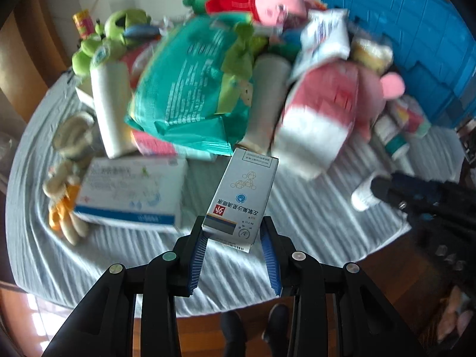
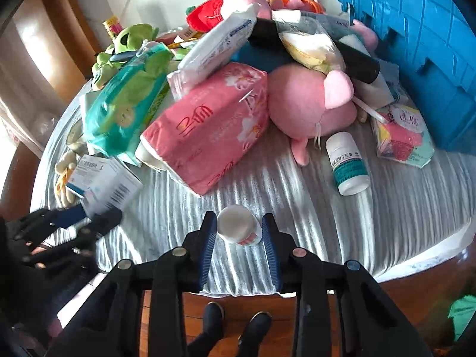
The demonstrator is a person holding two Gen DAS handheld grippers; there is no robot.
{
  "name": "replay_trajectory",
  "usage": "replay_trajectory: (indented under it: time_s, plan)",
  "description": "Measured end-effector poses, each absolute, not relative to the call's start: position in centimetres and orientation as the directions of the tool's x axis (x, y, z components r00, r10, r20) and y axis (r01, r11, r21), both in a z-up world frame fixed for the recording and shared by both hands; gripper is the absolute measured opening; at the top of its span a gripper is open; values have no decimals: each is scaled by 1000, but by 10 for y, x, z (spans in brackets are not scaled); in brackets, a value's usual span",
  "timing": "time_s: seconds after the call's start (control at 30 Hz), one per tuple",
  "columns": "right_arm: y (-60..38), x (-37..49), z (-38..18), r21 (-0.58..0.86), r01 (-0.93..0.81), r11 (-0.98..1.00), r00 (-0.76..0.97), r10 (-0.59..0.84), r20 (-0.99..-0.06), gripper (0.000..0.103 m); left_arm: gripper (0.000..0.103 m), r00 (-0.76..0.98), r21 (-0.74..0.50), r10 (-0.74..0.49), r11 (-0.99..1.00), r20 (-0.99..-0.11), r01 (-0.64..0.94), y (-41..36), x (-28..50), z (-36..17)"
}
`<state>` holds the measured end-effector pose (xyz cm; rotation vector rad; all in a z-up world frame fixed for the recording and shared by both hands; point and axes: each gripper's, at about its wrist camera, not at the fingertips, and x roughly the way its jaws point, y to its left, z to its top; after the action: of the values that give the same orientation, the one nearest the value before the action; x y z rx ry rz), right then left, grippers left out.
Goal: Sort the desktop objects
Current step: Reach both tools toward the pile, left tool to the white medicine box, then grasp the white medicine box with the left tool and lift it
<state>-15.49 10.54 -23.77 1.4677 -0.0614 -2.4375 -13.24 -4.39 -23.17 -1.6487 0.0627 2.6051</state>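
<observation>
My left gripper [image 1: 233, 230] is shut on a grey-white eye-drop box [image 1: 241, 196] with a red logo, held above the cloth-covered table [image 1: 312, 223]. My right gripper [image 2: 239, 229] is shut on a small white pill bottle [image 2: 239, 223] with a pink label, cap pointing away from me. The left gripper also shows at the left of the right wrist view [image 2: 86, 217], holding the box [image 2: 104, 184]. The right gripper shows at the right of the left wrist view [image 1: 386, 192], with the white bottle [image 1: 363, 195] in its fingers.
A pile fills the back of the table: green wipes pack [image 1: 190, 89], pink tissue pack [image 2: 208, 125], pink plush [image 2: 309, 101], green frog plush [image 1: 119, 29]. A white-blue medicine box [image 1: 131, 193], a teal-label bottle [image 2: 348, 163] and a blue crate [image 2: 416, 44] are nearby.
</observation>
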Motion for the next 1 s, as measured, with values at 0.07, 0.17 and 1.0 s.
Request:
replay_trajectory:
  time_s: [0.07, 0.17, 1.0]
  plan:
    - [102, -147, -240, 193, 245, -950, -422, -284, -861, 31, 35, -416, -2, 30, -998, -909, -67, -44, -132, -238]
    - [94, -143, -244, 182, 269, -946, -415, -284, -864, 32, 35, -405, -5, 30, -998, -914, -62, -45, -132, -243]
    - [102, -155, -244, 90, 411, -907, -427, -279, -860, 85, 37, -397, -28, 46, -998, -917, -53, -50, -142, -231]
